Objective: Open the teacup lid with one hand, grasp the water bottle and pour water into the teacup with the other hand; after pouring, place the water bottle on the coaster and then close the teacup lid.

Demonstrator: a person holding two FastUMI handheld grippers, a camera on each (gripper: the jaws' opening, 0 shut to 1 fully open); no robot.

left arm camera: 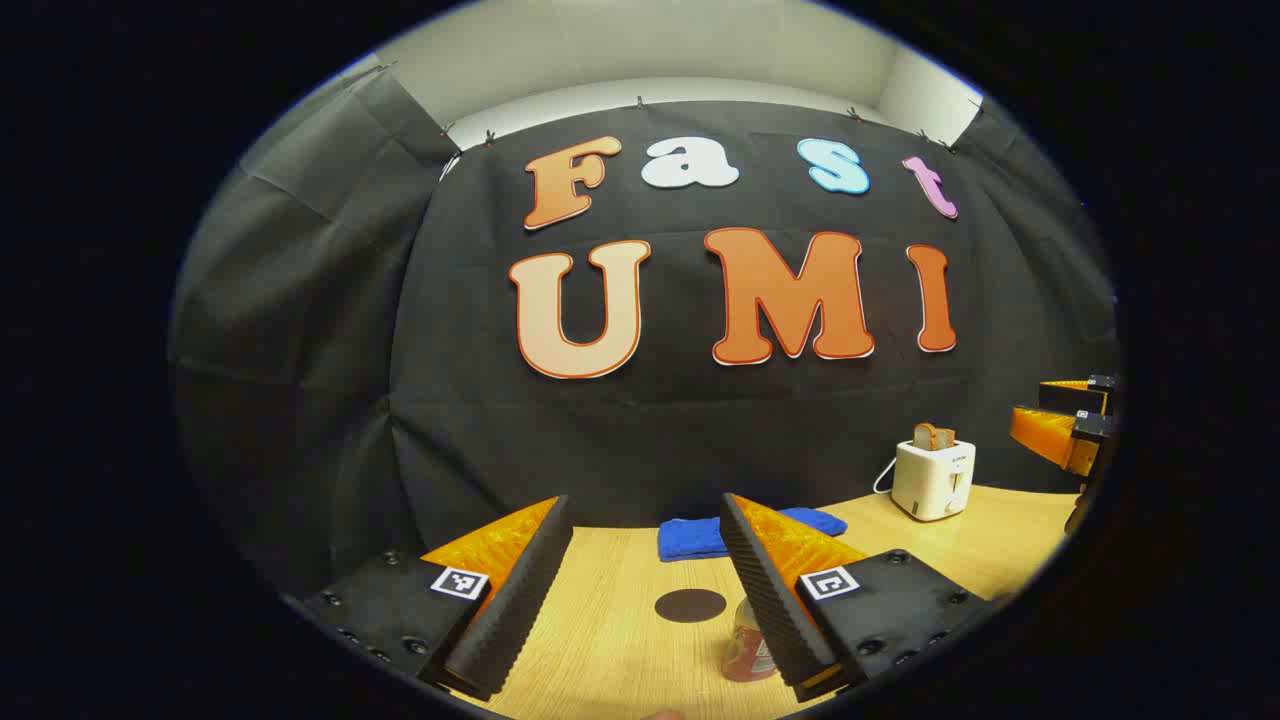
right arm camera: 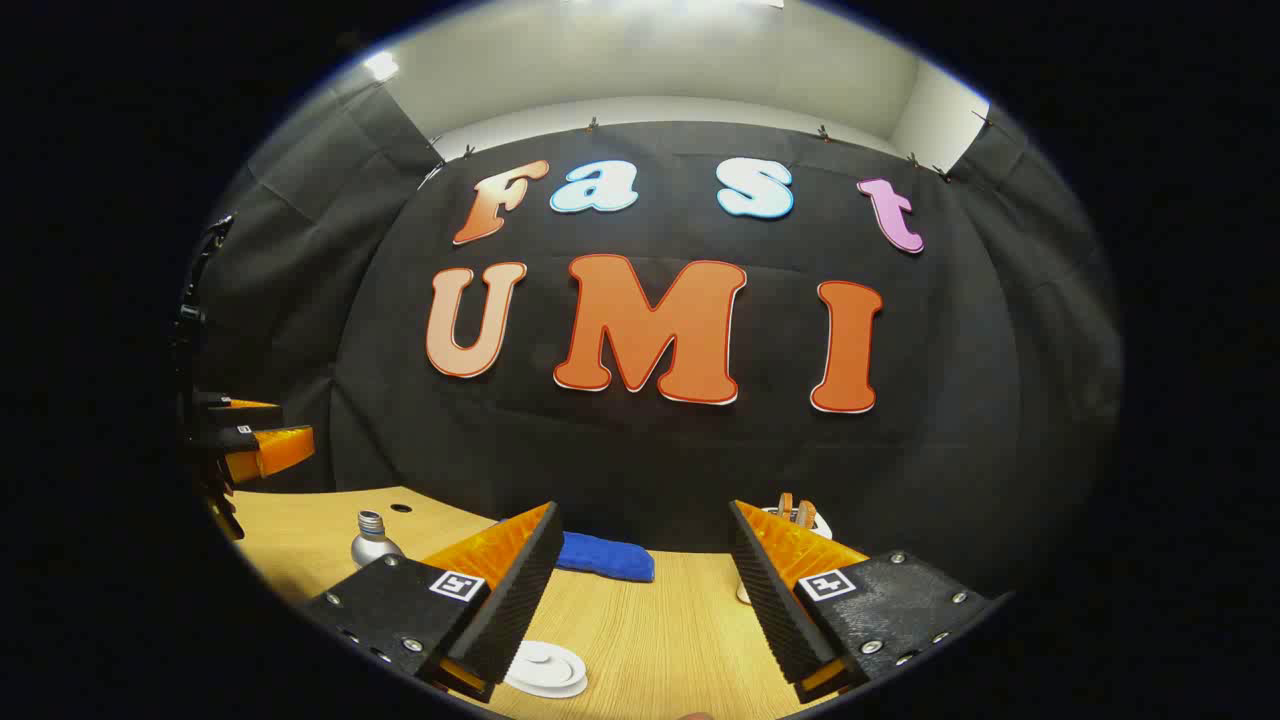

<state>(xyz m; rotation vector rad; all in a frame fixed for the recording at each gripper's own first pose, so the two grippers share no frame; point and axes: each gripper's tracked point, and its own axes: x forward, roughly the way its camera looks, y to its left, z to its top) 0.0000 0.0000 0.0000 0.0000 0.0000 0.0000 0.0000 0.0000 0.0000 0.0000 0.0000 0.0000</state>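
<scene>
Left gripper (left arm camera: pixel 645 570), right gripper (right arm camera: pixel 640 575): ribbed wedge fingers are carried on black screw-studded blocks, each marked with a square black-and-white tag.

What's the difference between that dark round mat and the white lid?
The coaster is dark; the white lid is pale. The coaster looks like a flat, plain disc, while the white lid has a raised knob in its middle and a stepped rim. Both are round.

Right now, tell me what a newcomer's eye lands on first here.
The white toaster holding a slice of bread stands at the wooden table's far right, with a folded blue cloth against the back wall. Nearer, a round dark coaster lies between the open left hand-held gripper's fingers, and a white teacup lid sits beside the right hand-held gripper.
</scene>
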